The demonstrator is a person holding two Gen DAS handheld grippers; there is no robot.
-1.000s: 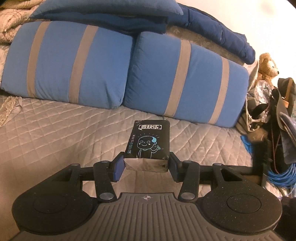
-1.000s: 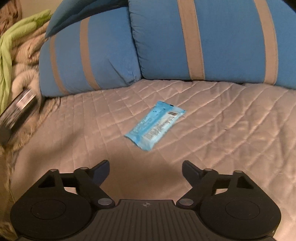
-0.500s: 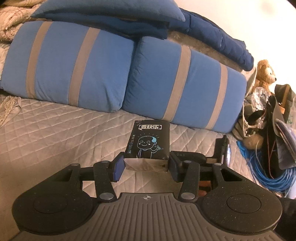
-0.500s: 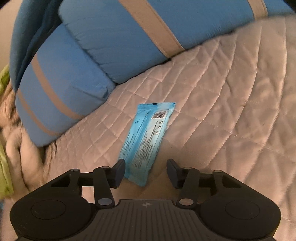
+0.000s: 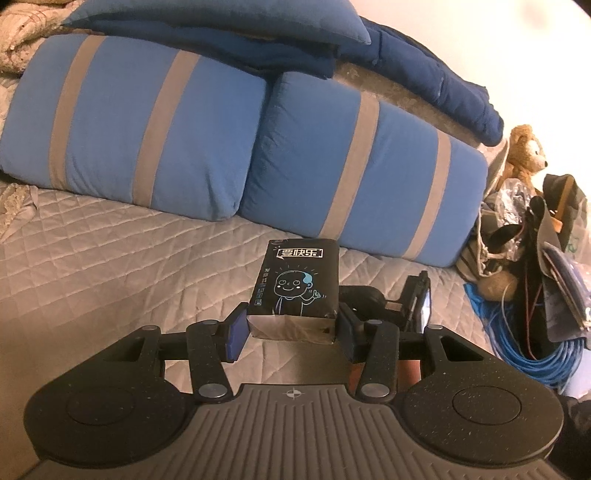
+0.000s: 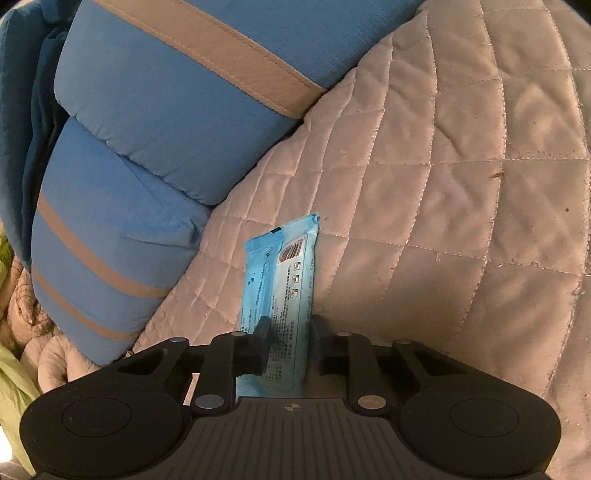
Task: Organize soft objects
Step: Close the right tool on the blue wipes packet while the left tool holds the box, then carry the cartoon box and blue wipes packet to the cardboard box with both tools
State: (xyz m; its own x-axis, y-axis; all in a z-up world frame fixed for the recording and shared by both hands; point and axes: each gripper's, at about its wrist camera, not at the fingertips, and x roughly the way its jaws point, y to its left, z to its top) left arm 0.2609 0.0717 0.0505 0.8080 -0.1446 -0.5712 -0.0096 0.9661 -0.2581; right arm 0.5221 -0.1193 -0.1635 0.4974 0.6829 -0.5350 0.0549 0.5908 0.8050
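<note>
Warm, yellowish indoor light tints both my views. Through my left camera the wall at upper right is washed out to a pale glare, and the quilt dims toward the lower left. My right view is darker, with soft shadow in the fold under the pillows and a mottled sheen on the quilt stitching. Both pictures bulge, bending lines near the black corners. Focus is fairly sharp; fine print is grainy.

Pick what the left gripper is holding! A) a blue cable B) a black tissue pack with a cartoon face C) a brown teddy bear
B: the left gripper is shut on the black tissue pack, its pads pressing both sides above the quilted cover.
</note>
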